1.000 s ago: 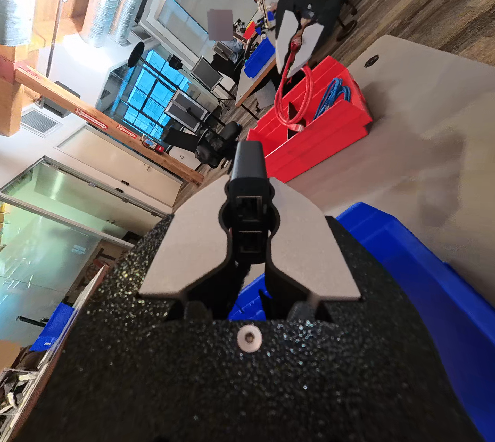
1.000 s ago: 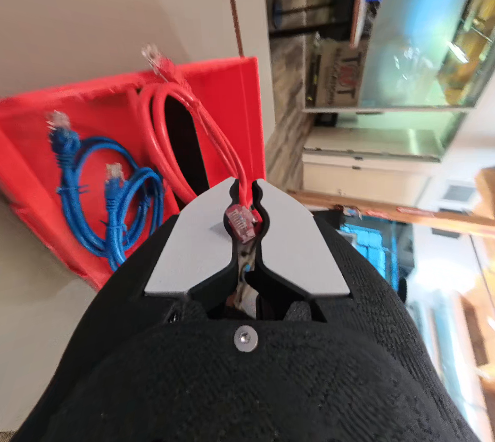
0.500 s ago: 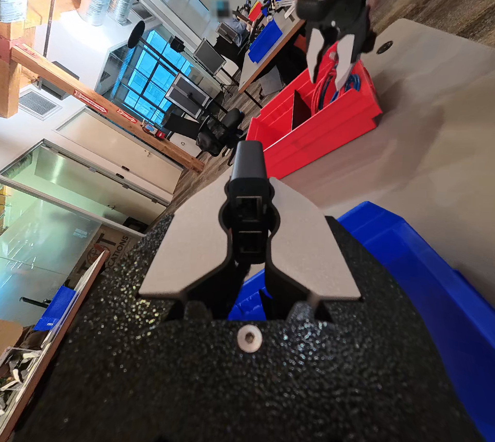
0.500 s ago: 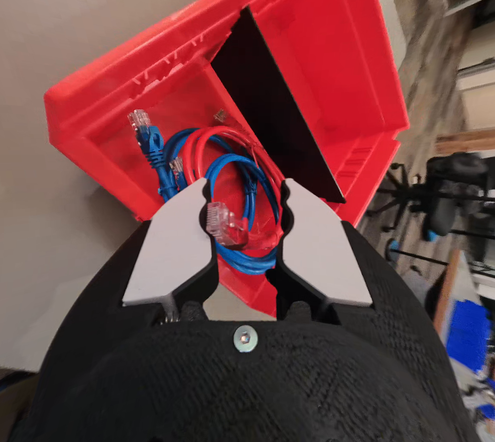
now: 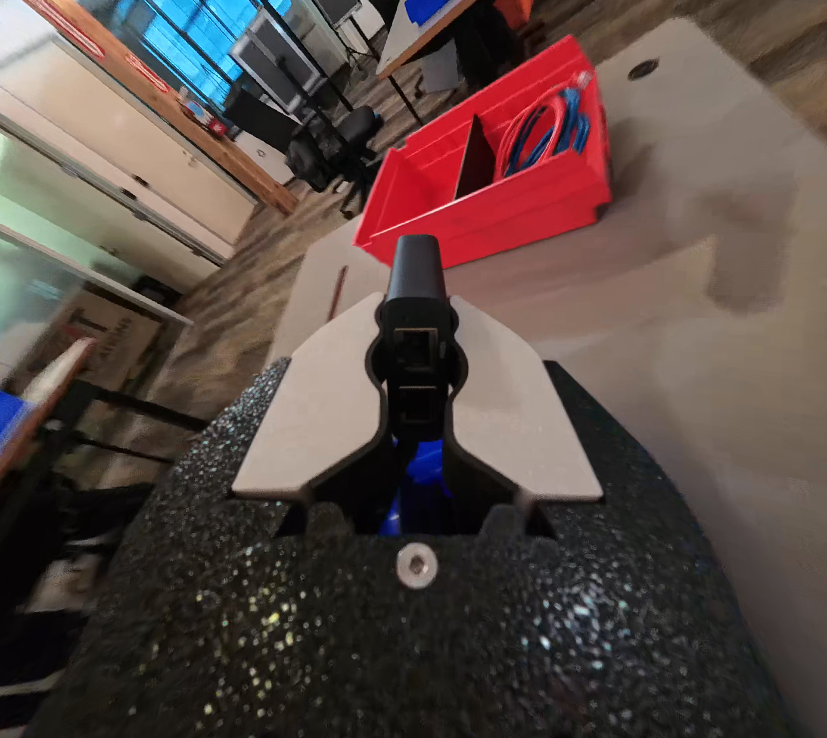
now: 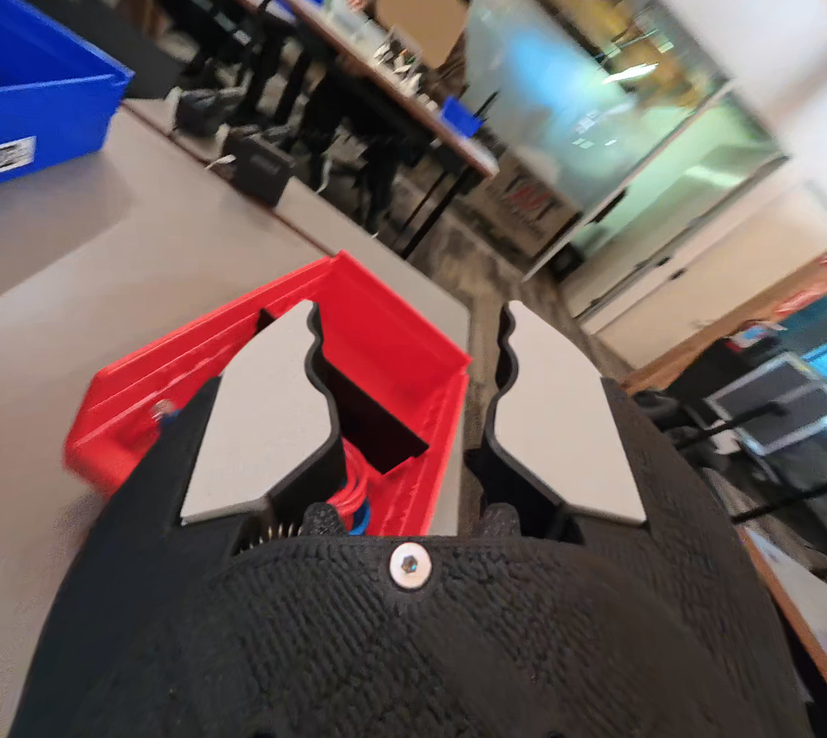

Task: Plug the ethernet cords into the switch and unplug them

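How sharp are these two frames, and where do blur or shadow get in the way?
Left wrist view: the left gripper and the black adapter it clamps are crisp; the room edges smear, and soft shadows mottle the table. Right wrist view: motion blur throughout, heaviest on the background; the open right gripper is fairly sharp, the red bin slightly soft.

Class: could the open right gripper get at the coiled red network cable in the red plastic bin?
Probably yes: the right gripper is open and empty, the red bin open-topped, the coiled red cable uncovered beside the black divider.
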A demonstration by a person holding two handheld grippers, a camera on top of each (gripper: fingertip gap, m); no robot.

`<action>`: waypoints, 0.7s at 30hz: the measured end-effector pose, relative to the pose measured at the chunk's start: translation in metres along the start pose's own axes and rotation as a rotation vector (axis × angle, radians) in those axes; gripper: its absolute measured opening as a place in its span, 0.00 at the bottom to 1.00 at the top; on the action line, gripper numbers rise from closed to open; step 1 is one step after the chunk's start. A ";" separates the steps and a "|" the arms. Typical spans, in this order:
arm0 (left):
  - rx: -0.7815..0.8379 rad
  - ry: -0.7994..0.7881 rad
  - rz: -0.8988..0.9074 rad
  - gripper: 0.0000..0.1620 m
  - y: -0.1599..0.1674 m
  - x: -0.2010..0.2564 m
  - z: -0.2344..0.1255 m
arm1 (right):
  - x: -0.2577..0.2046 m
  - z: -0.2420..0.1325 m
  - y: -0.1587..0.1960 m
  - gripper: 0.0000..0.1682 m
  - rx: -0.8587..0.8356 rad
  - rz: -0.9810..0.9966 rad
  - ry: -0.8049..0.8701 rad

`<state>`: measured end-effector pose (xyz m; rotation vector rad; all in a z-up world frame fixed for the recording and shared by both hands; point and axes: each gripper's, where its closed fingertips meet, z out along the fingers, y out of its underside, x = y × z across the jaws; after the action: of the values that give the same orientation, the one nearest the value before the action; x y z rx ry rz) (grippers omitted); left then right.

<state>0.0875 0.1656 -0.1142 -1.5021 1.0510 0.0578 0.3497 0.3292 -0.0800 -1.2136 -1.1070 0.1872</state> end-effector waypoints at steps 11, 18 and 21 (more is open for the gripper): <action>-0.224 0.383 -0.300 0.13 -0.044 -0.017 0.167 | 0.049 -0.032 -0.012 0.18 0.655 0.371 0.549; -0.633 0.579 -0.314 0.13 -0.003 0.004 0.291 | 0.022 -0.048 -0.011 0.14 0.757 0.350 0.582; -0.805 0.593 -0.201 0.13 0.022 0.011 0.332 | 0.011 -0.048 -0.016 0.14 0.757 0.283 0.567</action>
<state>0.2527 0.4332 -0.2238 -2.4449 1.4267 -0.1316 0.3847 0.2985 -0.0574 -0.6563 -0.3003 0.4068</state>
